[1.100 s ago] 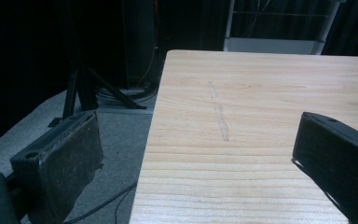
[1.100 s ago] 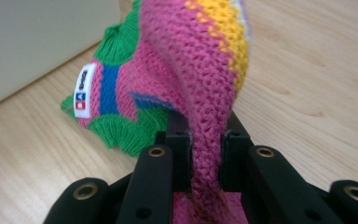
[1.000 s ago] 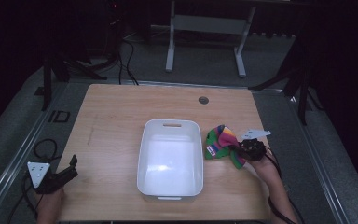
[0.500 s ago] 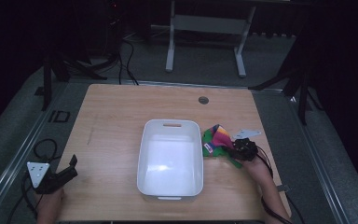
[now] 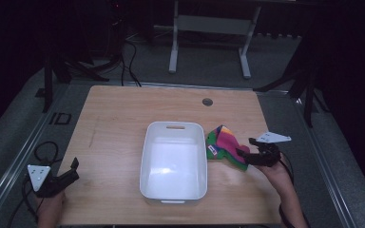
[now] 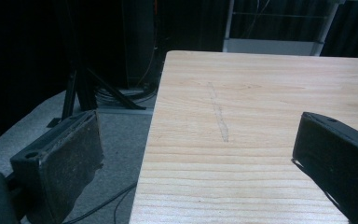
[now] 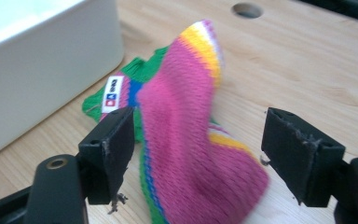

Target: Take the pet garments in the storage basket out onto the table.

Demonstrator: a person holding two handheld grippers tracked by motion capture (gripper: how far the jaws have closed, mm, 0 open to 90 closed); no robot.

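**Two hand-held grippers at a wooden table with a white tub and a bright knitted sock**

In the high view, a light wooden table [image 5: 123,118] fills the middle of the frame. A white rectangular tub [image 5: 174,161] sits at its centre, slightly toward the bottom. Just beside the tub's right wall lies a knitted sock [image 5: 224,146] in pink, green, yellow and blue, with a small white label.

The right gripper [image 5: 248,153] is at the centre right of the frame, held by a hand [image 5: 275,170] entering from the bottom. In the right gripper view its jaws stand spread wide, one on each side of the sock's raised pink part, not pressing it.

The left gripper [image 5: 66,175] is at the lower left, at the table's edge. In the left gripper view its jaws are wide apart with nothing between them, above bare wood and the grey floor [image 6: 116,135].
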